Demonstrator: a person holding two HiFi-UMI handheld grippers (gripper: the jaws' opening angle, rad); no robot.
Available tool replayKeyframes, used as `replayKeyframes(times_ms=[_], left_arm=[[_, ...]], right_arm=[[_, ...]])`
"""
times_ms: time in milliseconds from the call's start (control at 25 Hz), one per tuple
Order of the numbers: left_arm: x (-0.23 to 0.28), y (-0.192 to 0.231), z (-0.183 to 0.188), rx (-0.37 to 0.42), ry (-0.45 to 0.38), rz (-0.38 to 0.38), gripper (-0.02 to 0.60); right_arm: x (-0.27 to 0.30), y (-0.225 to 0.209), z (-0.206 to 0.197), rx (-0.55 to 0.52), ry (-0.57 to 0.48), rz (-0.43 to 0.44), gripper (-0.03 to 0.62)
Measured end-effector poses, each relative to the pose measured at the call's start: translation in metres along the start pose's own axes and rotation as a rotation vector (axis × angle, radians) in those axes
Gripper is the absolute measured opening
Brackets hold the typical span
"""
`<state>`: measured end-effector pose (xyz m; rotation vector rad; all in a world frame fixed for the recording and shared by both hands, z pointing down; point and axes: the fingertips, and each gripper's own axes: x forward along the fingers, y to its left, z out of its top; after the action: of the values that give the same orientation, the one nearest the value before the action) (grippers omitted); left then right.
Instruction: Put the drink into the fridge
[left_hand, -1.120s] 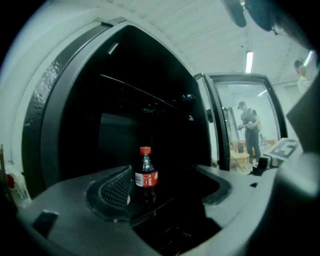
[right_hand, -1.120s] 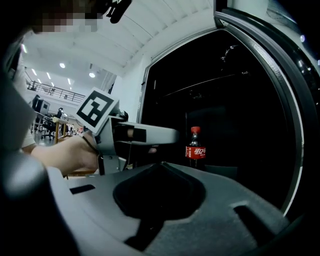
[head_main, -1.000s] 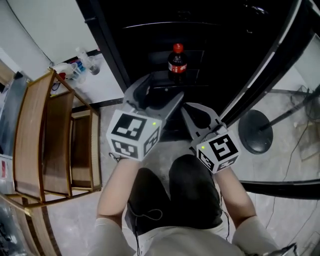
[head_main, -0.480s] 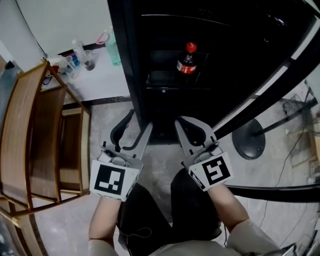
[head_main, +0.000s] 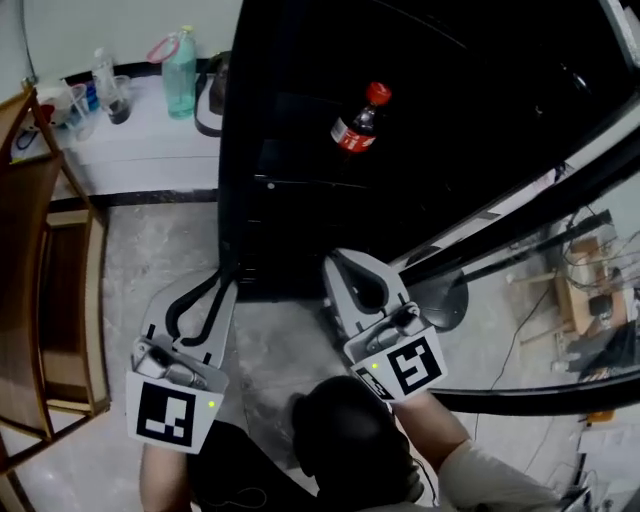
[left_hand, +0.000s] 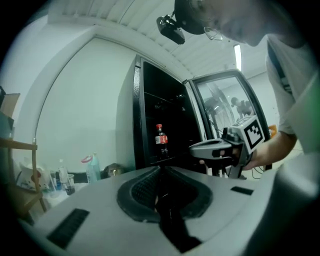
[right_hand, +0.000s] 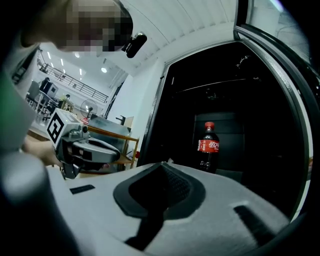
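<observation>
The black fridge (head_main: 290, 200) fills the upper centre, its door (head_main: 540, 190) open at right. Below it, the left gripper (head_main: 229, 277) has just been closing its jaws on nothing; the right gripper (head_main: 338, 266) has its jaws together, empty. The cola bottle (head_main: 355, 125) stands inside on a shelf: placing looks done, perhaps only door-shutting left

Grey left gripper (head_main: 228, 275) and right gripper (head_main: 338, 262), black-padded jaws, white marker cubes (head_main: 172, 412), pale sleeve (head_main: 490, 475)
</observation>
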<state>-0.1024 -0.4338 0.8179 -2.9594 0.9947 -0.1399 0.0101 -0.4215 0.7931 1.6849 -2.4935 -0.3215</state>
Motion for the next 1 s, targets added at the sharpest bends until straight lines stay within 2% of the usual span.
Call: replayKeyframes(times_ms=[120,240,280,440,640,1000], left_arm=[[0.005,-0.006,-0.003,0.054,-0.01,-0.041,0.02],[0.015,-0.016,0.023,0.225,-0.106,-0.108,0.012],[0.017,-0.016,0.033,0.244,-0.121,-0.109,0.011],[0.013,-0.016,0.081,0.196,-0.113,-0.081,0.009],[-0.007,-0.025,0.176,0.154,-0.15,-0.084,0.008],[-0.068,-0.06,0.317,0.169,-0.163,-0.116,0.008]], right_arm=[[0.0,-0.006,-0.005,0.015,0.029,0.015,-0.002],[0.001,-0.013,0.0,0.022,0.044,-0.004,-0.002],[0.002,-0.015,0.007,0.02,0.04,-0.013,-0.002],[-0.002,-0.023,0.063,0.01,0.002,-0.025,-0.002],[-0.019,-0.03,0.16,-0.009,-0.037,-0.027,-0.002],[-0.066,-0.04,0.299,0.069,-0.011,-0.08,-0.002]])
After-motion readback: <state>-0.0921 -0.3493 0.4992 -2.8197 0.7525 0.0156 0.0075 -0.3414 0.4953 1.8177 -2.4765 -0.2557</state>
